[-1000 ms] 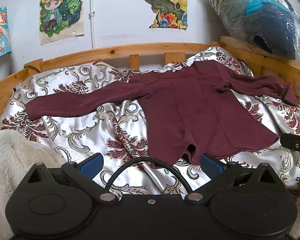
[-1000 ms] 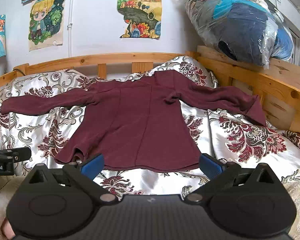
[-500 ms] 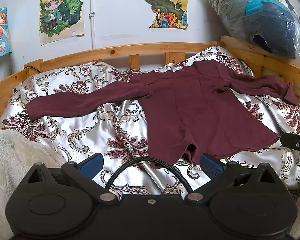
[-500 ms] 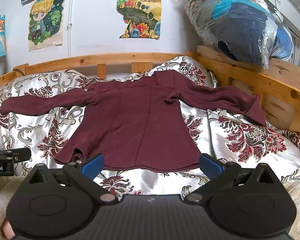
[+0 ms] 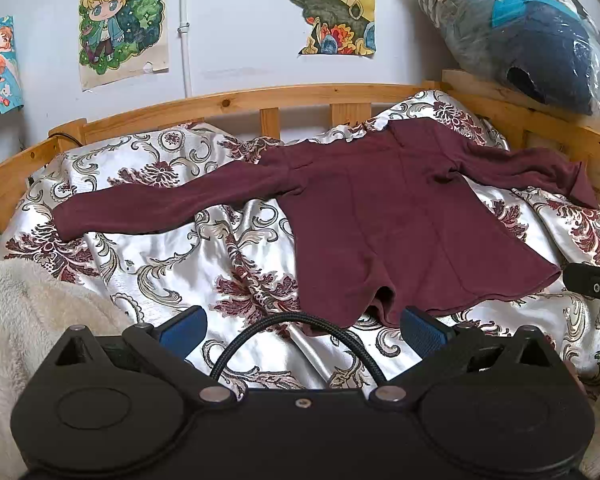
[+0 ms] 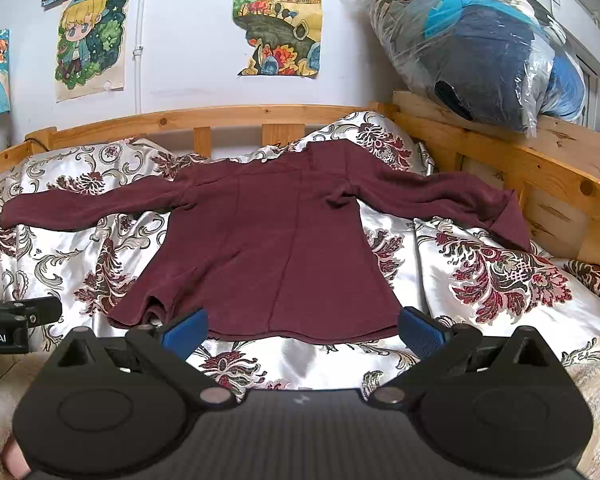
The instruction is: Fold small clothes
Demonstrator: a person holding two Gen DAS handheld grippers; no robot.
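Work surface: a bed with a pale, shiny satin cover (image 5: 172,256) printed with dark red and grey-green floral scrolls; the cloth lies in soft creases. A rail of light, knotty wood (image 5: 236,100) runs along the far side and turns down the right side. A cream fleecy blanket (image 5: 28,312) sits at the near left corner.

Room: a white wall behind the rail carries paper posters, among them a cartoon child with yellow hair (image 5: 120,28) and a painted landscape (image 6: 278,20). A thin white pipe (image 5: 185,24) runs down the wall between them. On the right rail rests a clear plastic bag (image 6: 480,52) stuffed with dark blue bedding.

Garment: a maroon long-sleeved top (image 6: 268,240) of soft, matt knit lies flat in the middle of the bed, hem toward me, neck toward the far rail. Its left sleeve stretches out toward the left edge; its right sleeve reaches the right rail, cuff turned over. The near left corner of the hem is puckered.

My left claw (image 5: 302,326) and right claw (image 6: 300,328) both stand spread wide just short of the hem, blue pads apart, gripping nothing.
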